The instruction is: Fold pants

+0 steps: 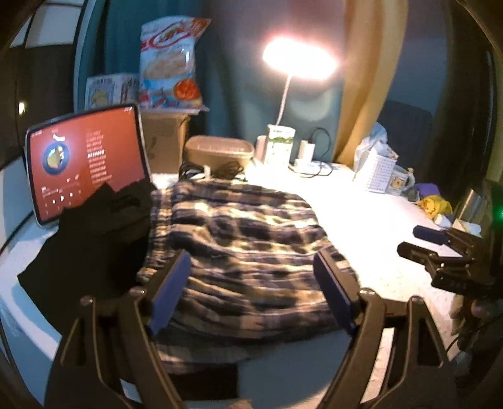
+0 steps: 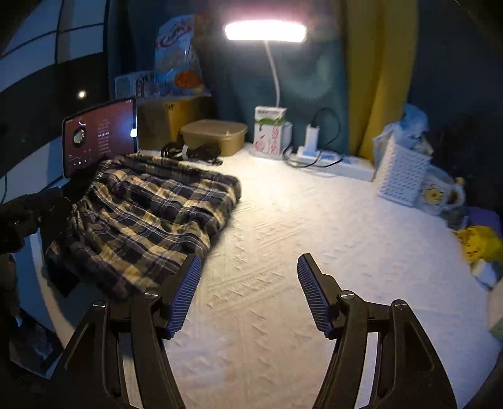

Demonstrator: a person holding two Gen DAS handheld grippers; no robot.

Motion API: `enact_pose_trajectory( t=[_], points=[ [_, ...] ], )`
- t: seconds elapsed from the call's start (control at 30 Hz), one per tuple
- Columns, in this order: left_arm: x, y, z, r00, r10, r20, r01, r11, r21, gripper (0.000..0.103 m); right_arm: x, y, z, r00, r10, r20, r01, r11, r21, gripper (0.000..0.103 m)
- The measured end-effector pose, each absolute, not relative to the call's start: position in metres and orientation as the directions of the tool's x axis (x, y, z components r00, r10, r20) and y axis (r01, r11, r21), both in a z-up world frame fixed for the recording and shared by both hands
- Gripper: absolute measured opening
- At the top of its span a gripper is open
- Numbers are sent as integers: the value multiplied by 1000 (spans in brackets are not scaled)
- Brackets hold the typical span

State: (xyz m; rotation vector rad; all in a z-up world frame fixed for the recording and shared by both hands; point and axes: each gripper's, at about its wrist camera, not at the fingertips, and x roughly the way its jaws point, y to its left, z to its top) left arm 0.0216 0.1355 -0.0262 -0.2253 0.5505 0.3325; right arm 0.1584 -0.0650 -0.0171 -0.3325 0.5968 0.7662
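Though folded, plaid pants (image 2: 141,217) lie rumpled on table (image 2: 298,251).

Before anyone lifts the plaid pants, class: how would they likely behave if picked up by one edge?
The plaid pants lie bunched in soft wrinkles, so they would probably droop and unfold rather than hold shape. The cloth looks thin, likely light. On the textured white table cover, a push might ruck them rather than slide them.

L wrist cam: over plaid pants (image 1: 239,251) | R wrist cam: rightward — both share lamp (image 2: 265,30)
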Motion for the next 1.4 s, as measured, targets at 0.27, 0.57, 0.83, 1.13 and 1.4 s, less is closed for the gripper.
enact_pose_trajectory(
  t=[0.27, 0.57, 0.83, 1.13, 1.4],
  points=[
    [18, 86, 13, 866, 255, -431, -311, 948, -64, 81, 137, -131, 17, 653, 558, -512, -677, 733, -63, 67],
    [20, 47, 39, 898, 269, -348, -296, 955, -24, 81, 106, -195, 63, 799, 499, -336, -558, 823, -107, 67],
    [11, 32, 61, 926, 278, -254, -299, 953, -45, 81, 94, -212, 76, 831, 472, -294, -523, 843, -126, 67],
    [18, 40, 43, 900, 300, -316, -334, 941, -57, 81, 98, -203, 67, 815, 473, -335, -536, 834, -128, 67],
    [21, 47, 32, 892, 294, -343, -333, 941, -59, 81, 101, -193, 58, 799, 478, -364, -552, 823, -131, 67]
  ],
)
